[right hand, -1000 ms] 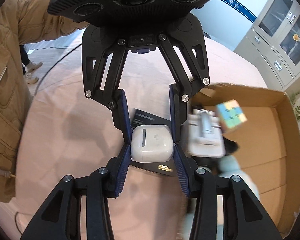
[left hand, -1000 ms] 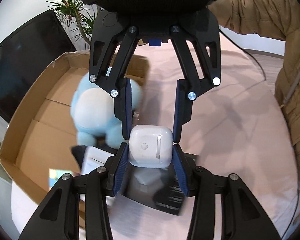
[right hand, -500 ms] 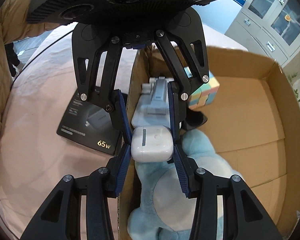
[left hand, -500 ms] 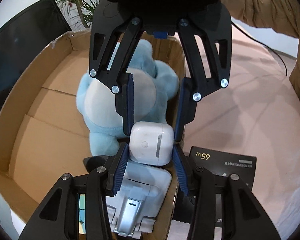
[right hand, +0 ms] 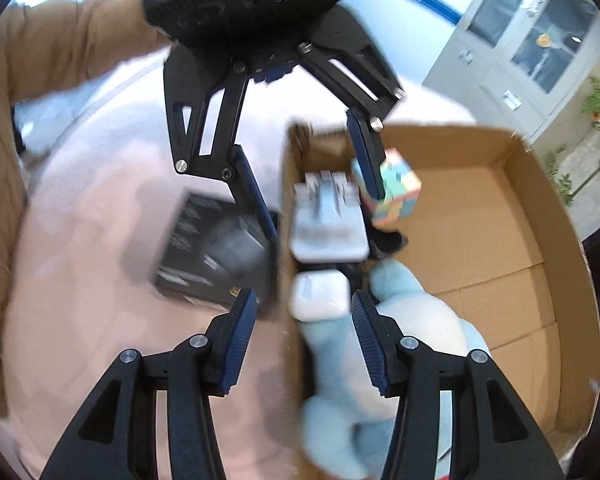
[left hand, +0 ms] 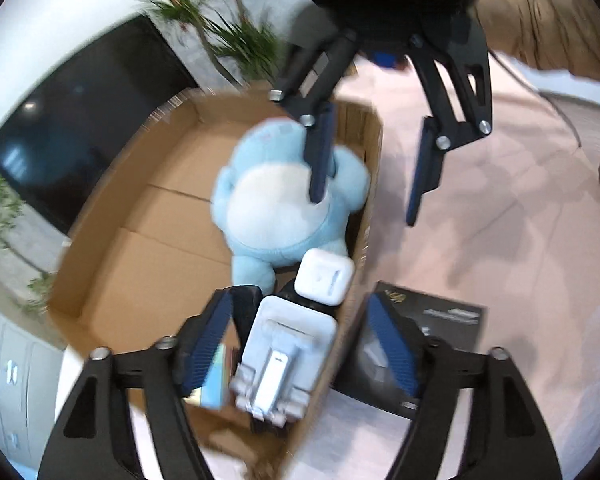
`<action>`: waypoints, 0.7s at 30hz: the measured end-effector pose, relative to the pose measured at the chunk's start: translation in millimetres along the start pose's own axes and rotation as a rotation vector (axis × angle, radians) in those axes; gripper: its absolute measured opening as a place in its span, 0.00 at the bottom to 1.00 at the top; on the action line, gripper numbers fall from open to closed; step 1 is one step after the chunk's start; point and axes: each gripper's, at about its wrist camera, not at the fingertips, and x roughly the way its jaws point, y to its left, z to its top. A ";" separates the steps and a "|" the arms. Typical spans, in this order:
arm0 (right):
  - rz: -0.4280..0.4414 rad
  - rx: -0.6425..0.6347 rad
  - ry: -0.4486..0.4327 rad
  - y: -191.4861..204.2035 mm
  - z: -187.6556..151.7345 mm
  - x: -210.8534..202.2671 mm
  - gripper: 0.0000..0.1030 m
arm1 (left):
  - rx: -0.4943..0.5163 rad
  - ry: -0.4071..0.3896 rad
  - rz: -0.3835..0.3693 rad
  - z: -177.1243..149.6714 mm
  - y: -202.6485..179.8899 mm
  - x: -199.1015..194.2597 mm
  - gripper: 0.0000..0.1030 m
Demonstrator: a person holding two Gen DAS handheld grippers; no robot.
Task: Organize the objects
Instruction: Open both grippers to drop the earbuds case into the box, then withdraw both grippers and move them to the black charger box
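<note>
A white earbud case lies in the cardboard box, between a blue plush toy and a grey-white folding stand. My left gripper is open, its fingers spread either side of the stand. My right gripper is open above the case, and nothing is held. A pastel puzzle cube sits in the box by the stand.
A black 65W charger box lies on the pink table just outside the box wall. A dark TV screen and plants stand behind the box. The person's tan sleeve is nearby.
Both grippers carried the earbud case from over the table to above the cardboard box, then opened and let it go. The case now rests in the box and both views have pulled back.
</note>
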 end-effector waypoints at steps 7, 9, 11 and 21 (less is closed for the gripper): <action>0.029 0.201 -0.254 68.7 -27.1 -8.5 0.80 | -0.149 -0.066 -0.074 -44.3 -58.9 -29.3 0.99; 0.065 0.295 -0.277 83.4 -44.0 0.0 0.80 | -0.204 -0.018 -0.058 -56.9 -69.6 -16.5 0.99; 0.067 0.361 -0.282 91.3 -55.7 11.8 0.80 | -0.260 0.015 -0.036 -63.8 -79.4 -2.8 0.99; 0.022 0.524 -0.296 83.6 -64.4 52.9 0.85 | -0.470 0.041 -0.032 -69.0 -59.0 26.6 0.99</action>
